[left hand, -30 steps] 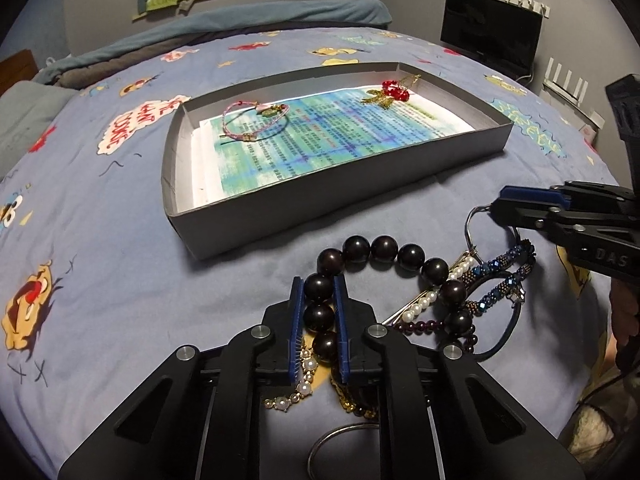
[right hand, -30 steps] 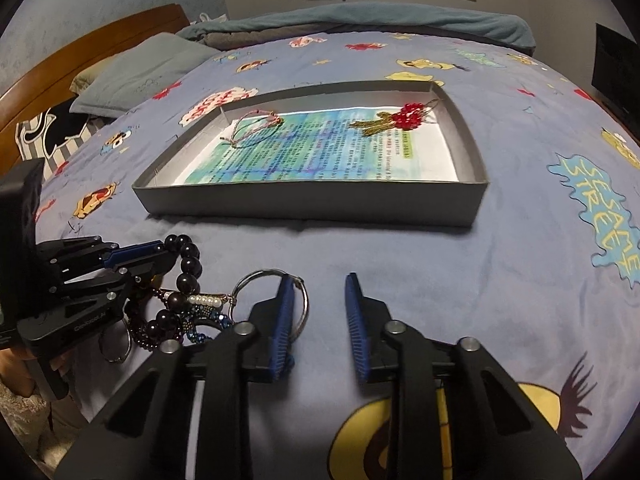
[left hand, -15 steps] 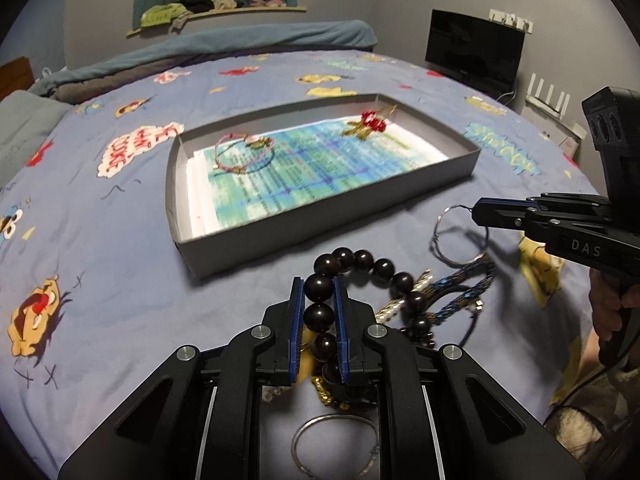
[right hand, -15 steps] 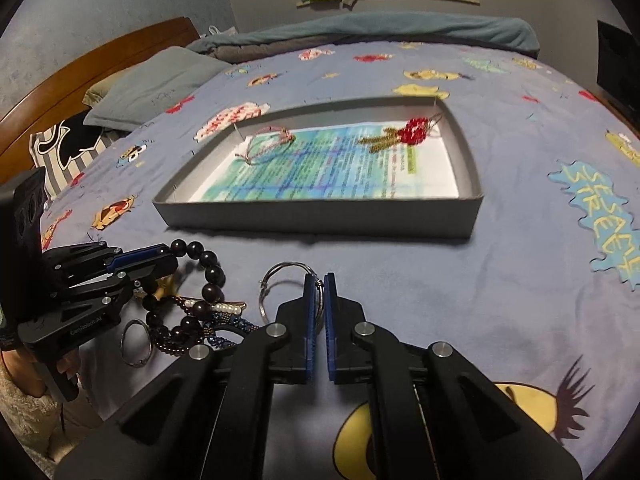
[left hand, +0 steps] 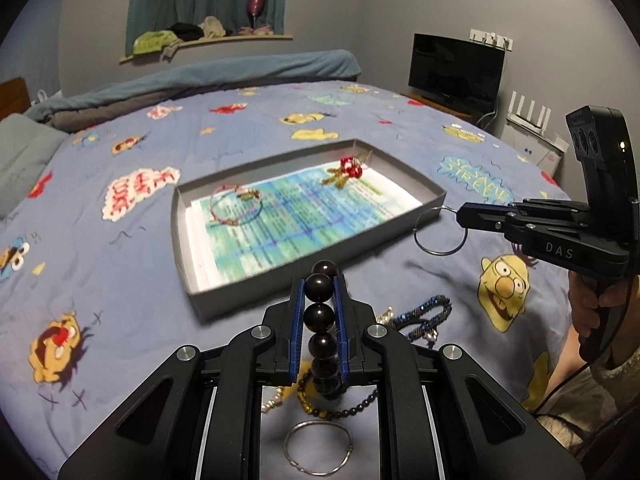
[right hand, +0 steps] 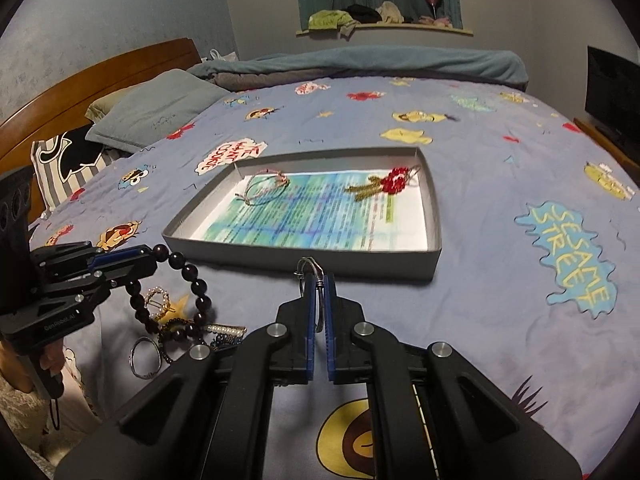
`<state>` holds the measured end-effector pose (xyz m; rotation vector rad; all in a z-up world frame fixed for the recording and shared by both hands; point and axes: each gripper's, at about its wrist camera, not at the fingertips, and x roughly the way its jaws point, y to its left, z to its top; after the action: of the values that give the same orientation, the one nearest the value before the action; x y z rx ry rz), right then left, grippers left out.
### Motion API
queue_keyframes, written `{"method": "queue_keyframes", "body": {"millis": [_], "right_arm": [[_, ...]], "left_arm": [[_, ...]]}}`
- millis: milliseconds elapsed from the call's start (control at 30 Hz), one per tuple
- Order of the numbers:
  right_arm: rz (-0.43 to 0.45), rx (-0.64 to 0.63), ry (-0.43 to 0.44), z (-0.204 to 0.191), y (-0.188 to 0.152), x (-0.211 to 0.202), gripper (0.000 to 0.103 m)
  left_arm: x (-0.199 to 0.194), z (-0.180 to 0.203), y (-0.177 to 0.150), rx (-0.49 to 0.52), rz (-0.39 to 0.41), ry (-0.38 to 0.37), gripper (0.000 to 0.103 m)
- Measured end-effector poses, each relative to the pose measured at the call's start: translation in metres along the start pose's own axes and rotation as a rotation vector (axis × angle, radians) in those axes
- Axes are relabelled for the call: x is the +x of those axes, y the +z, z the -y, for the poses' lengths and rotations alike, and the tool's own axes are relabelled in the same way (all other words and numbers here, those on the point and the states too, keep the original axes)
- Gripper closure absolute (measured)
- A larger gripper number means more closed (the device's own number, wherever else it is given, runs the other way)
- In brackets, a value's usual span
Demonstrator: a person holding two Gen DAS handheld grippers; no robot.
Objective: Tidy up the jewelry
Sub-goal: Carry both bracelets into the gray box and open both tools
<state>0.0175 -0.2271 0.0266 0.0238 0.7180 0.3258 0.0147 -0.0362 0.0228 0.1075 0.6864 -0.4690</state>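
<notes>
My left gripper (left hand: 319, 286) is shut on a dark bead bracelet (left hand: 320, 314) and holds it lifted above the bed; the bracelet hangs from it in the right wrist view (right hand: 192, 276). My right gripper (right hand: 318, 280) is shut on a silver ring bangle (left hand: 439, 232), raised near the front wall of the grey tray (left hand: 428, 190). The tray (right hand: 304, 258) holds a pink cord bracelet (left hand: 236, 208) and a red-and-gold piece (left hand: 350, 168) on printed paper.
A pile of jewelry lies on the blue bedspread below my left gripper: a second silver ring (left hand: 318, 446), a blue beaded strand (left hand: 424, 316), pearls and gold bits (right hand: 160, 304). Pillows (right hand: 152, 112) lie far left, a TV (left hand: 456, 72) stands far right.
My right gripper shut on the silver ring and lifted it toward the tray. My left gripper rose with the dark bead bracelet, pulling it off the pile.
</notes>
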Motion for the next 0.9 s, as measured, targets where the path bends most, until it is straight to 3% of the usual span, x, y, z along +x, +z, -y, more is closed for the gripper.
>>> {"method": "queue_keyframes", "body": {"millis": [467,633,900], "right_arm": [[0.095,0.028,-0.070,0.018,0.042,0.004,0.099],[0.075,0.048,-0.079,0.022,0.051,0.025,0.099],[0.010,0.076,-0.083,0.029,0.047,0.064,0.099]], "left_arm": [[-0.014,-0.028,0.065,0.004,0.104,0.077,0.088],[0.008,-0.031,0.080,0.017,0.113,0.092,0.088],[0.055,-0.043,0.070,-0.062,0.058,0.050,0.088]]}}
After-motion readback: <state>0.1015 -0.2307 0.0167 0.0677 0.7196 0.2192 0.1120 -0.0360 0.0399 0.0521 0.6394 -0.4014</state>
